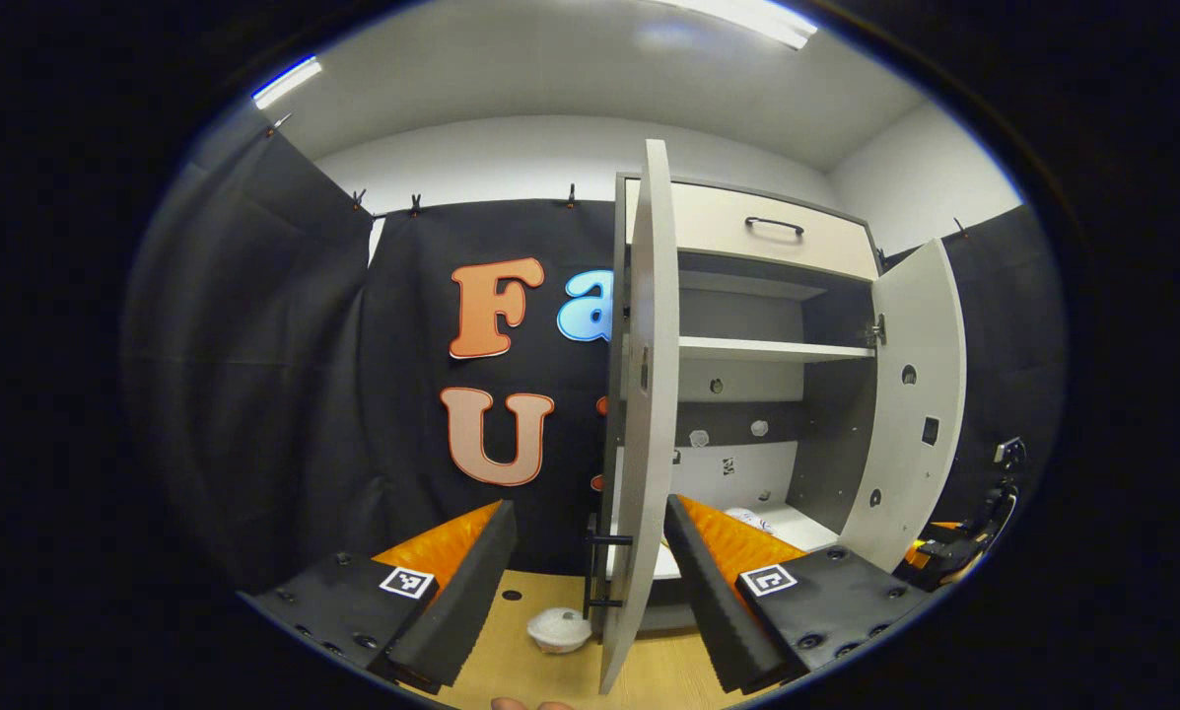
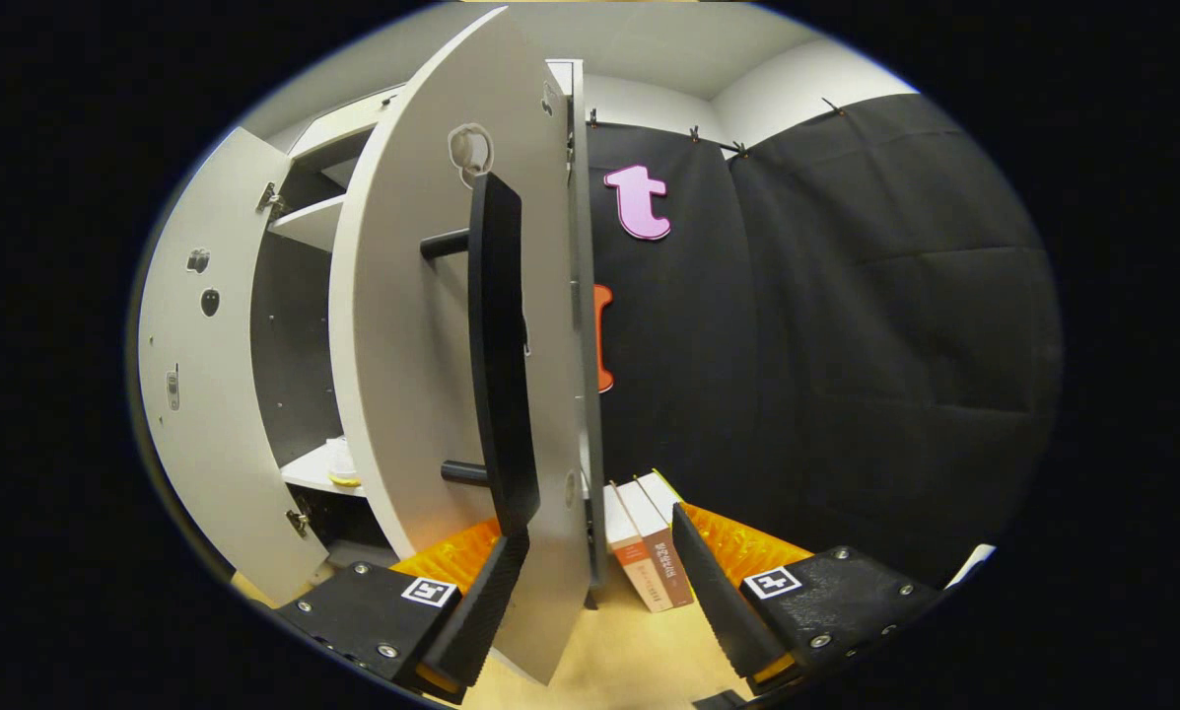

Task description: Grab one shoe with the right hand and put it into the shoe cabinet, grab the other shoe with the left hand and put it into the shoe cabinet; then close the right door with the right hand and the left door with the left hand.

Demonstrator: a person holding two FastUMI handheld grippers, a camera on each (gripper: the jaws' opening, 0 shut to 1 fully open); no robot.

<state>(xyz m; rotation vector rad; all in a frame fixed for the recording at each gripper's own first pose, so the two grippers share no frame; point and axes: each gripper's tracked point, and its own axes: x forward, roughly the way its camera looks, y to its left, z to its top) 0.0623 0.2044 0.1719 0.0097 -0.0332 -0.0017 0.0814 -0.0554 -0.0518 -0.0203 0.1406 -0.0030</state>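
Both shoes look stowed: white shoe (image 1: 747,517) on bottom shelf (image 1: 806,528) inside cabinet (image 1: 747,296), seen in left gripper view; sliver of shoe (image 2: 338,463) w/ yellowish edge on the same shelf in right gripper view. Can't tell if one or two shoes from either view. So step in hand, prob: door closing.

Left gripper (image 1: 590,582) spread wide, holding nothing; left door (image 1: 639,414) edge-on between its fingers, not touched by either. Door's black bar handle (image 1: 594,572) low on outer face, just beside door edge. Right door (image 1: 910,404) swung open on far side, other gripper (image 1: 974,532) near its lower edge.

Right gripper (image 2: 590,582) also wide open, empty. Right door (image 2: 432,325) straddled by fingers near its free edge; long black handle (image 2: 501,355) upright on front face, left finger (image 2: 481,602) just under handle's lower end, contact unclear. Left door (image 2: 205,365) open beyond.

Handling guess: doors = stiff flat panels, light, hinged, smooth finish so slippery to pinch; swing freely w/ small push. No need to clamp: push flat on outer face near free edge or by handle, far from hinge for leverage. Handles rigid, OK to hook or nudge. Risk: finger caught between door and cabinet front, or slam.

Other stuff: books (image 2: 649,542) standing beside cabinet on wood floor (image 2: 629,651); small white bowl (image 1: 558,628) on floor by left door.
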